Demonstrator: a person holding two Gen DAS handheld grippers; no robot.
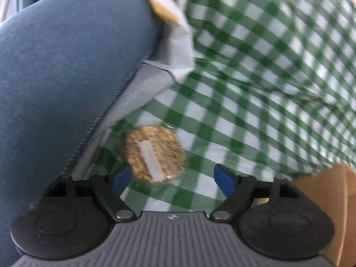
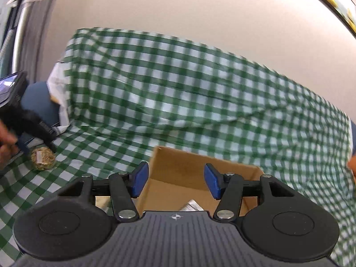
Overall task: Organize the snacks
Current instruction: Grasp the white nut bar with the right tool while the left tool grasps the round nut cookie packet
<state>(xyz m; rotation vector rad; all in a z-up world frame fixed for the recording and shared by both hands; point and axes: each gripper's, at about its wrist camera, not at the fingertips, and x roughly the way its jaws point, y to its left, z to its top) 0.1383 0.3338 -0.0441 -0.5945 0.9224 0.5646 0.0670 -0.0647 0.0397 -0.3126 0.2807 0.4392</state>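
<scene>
Hovering low over the green checked cloth [image 1: 255, 84], the left tongs [image 1: 174, 176] stand spread wide with nothing between them, the round wrapped snack [image 1: 154, 153] lying just ahead and nearer the left blue pad than the right. That offset suggests, as a judgement, that the tongs must slide a little leftward before closing, so the disc sits centred between the pads.

The snack is a flat grainy disc in clear wrapping, resting flat on the cloth beside the zip edge of a blue cushion [image 1: 66, 71]. Being round, it has no true long axis; only the pale label strip on its face gives a direction, running from upper left to lower right in the left wrist view.

The right tongs [image 2: 175, 181] are likewise released and empty, held above the open cardboard box [image 2: 173, 162], which sits on the cloth nearer the viewer; a silvery packet [image 2: 192, 205] shows inside it. Waiting there probably keeps the right side clear. From the right wrist view the snack [image 2: 43, 161] lies well apart from the box, toward the cloth's left edge.
</scene>
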